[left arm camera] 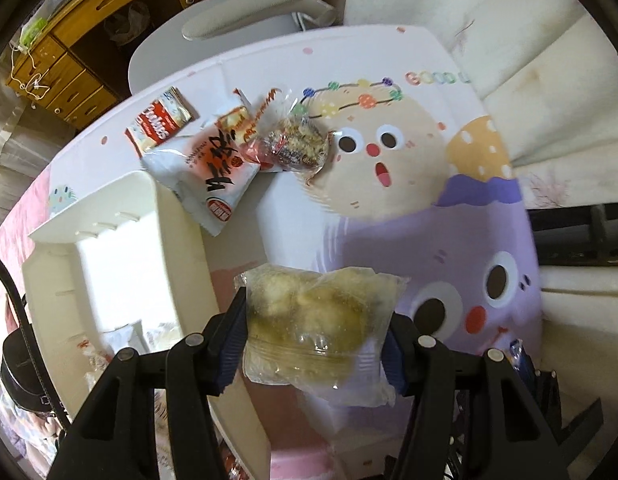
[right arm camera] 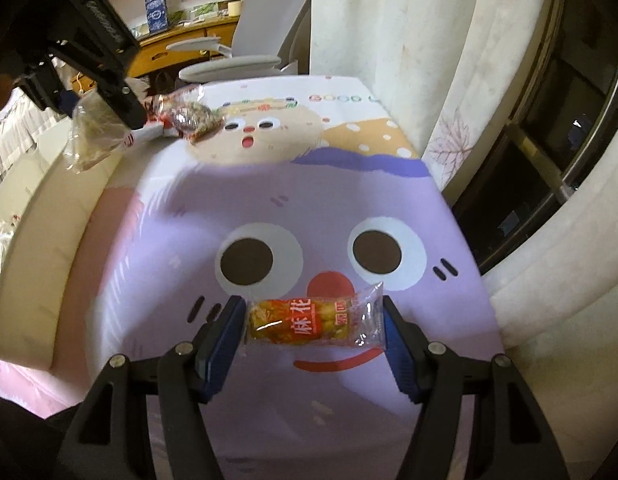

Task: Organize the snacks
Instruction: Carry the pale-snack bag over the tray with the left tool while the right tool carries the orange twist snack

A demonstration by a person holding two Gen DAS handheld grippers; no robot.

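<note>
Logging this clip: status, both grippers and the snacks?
Left gripper shut on clear pastry pack, lifted beside white bin. Right gripper shut on orange twist snack. Loose snack pile on table, nothing blocking.

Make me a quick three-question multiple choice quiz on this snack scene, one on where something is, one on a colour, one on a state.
1. Where is the white storage box?
A. On the chair
B. At the left edge of the cartoon tablecloth, beside the snack pile
C. Beyond the purple face

2. What colour is the label on the packet in the right tool?
A. Blue
B. Green
C. Orange-red

3. What is the left tool doing?
A. Gripping a clear bag of pale pastries
B. Standing open with nothing in it
C. Pressing on the box

Answers: 1 B, the left wrist view shows the box there. 2 C, the wrapper band is orange-red. 3 A, both pads press the bag's sides.
</note>
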